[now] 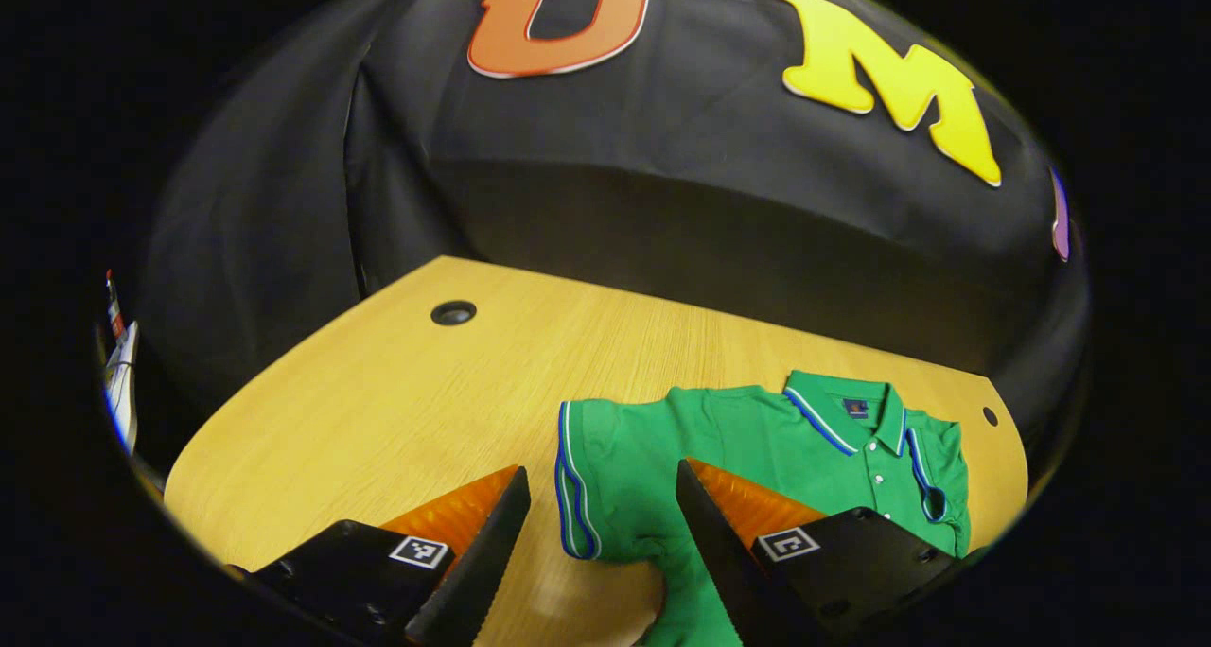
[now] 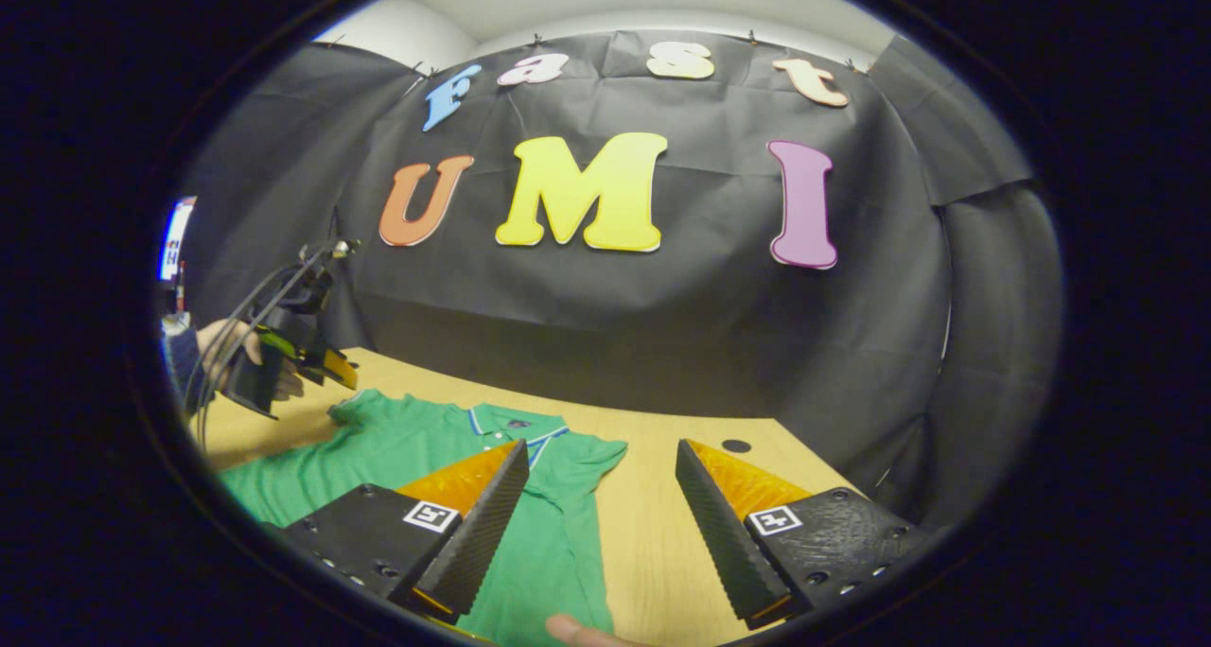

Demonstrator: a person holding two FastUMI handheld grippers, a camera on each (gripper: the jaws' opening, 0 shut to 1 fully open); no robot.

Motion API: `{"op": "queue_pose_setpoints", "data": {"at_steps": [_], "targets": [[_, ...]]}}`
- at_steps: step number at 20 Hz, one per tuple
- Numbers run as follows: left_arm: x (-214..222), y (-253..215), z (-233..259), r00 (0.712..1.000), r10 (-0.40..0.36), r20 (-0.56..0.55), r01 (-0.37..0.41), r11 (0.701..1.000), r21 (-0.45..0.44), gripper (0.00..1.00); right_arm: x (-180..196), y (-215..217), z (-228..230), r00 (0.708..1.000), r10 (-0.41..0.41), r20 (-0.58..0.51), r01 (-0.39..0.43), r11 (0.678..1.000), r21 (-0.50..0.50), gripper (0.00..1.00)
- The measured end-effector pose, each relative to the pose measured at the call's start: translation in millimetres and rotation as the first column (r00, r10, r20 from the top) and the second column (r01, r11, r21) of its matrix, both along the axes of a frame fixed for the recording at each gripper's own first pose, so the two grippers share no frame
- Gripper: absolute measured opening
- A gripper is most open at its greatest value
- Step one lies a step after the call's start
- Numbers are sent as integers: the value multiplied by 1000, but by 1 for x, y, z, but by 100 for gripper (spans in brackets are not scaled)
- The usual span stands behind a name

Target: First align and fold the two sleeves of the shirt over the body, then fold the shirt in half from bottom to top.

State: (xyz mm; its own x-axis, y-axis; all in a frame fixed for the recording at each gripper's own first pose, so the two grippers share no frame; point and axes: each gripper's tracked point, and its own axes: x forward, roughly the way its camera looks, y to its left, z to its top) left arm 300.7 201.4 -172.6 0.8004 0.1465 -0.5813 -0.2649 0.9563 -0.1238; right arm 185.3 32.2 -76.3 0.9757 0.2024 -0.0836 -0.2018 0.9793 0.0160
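A green polo shirt lies face up on the wooden table, collar toward the booth wall. Its striped-cuff sleeve spreads out sideways, and my left gripper hovers open over it, the cuff showing between the fingers. In the right gripper view the shirt lies at the left with its other sleeve spread out flat. My right gripper is open just above that sleeve's edge, holding nothing. A hand holds the left gripper over the shirt's far side.
The table has a round cable hole at the back left and a smaller one beside the shirt; another hole shows past my right gripper. A fingertip pokes in at the bottom edge. Black cloth walls close the table's far sides.
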Motion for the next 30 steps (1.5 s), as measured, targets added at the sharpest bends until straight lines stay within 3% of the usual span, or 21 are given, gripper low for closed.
{"op": "queue_pose_setpoints", "data": {"at_steps": [2,5,7,11,12,14,15,16,17,19,24,30], "targets": [[4,-3,-15,998,-31,-50,30,999,-19,95,1,-2,-5,1000,3,-17,-3,1000,1,97],[3,-16,-26,994,-67,-91,60,995,-80,87,0,-6,-5,999,-39,16,40,996,-80,97],[-1,-13,-36,989,-56,-135,48,997,-60,82,-5,3,0,998,-21,56,28,992,-120,95],[12,-14,-38,991,-61,-116,55,997,-57,76,-11,15,2,995,16,103,2,984,-179,98],[12,-12,-40,991,-59,-117,53,997,-49,59,-10,12,2,994,3,106,17,982,-186,97],[16,-11,-41,992,-55,-115,52,998,-32,54,-10,8,2,994,-20,103,38,984,-176,97],[16,-11,-41,991,-56,-121,54,998,-21,32,-8,7,2,995,-27,97,43,986,-161,95],[16,-11,-42,990,-53,-128,52,999,-12,29,-7,4,1,996,-33,89,46,988,-144,98],[16,-12,-40,990,-48,-129,47,999,-13,17,-6,2,2,996,-41,83,51,990,-128,95],[14,-22,-39,989,-61,-135,57,998,-35,8,-9,-3,3,995,-60,81,69,992,-106,95],[12,-36,-17,990,-82,-112,79,997,-25,6,-7,-5,0,995,-67,72,74,993,-94,94],[14,-84,5,978,-181,-101,191,978,88,6,-6,-9,2,993,-83,83,91,991,-93,97]]}}
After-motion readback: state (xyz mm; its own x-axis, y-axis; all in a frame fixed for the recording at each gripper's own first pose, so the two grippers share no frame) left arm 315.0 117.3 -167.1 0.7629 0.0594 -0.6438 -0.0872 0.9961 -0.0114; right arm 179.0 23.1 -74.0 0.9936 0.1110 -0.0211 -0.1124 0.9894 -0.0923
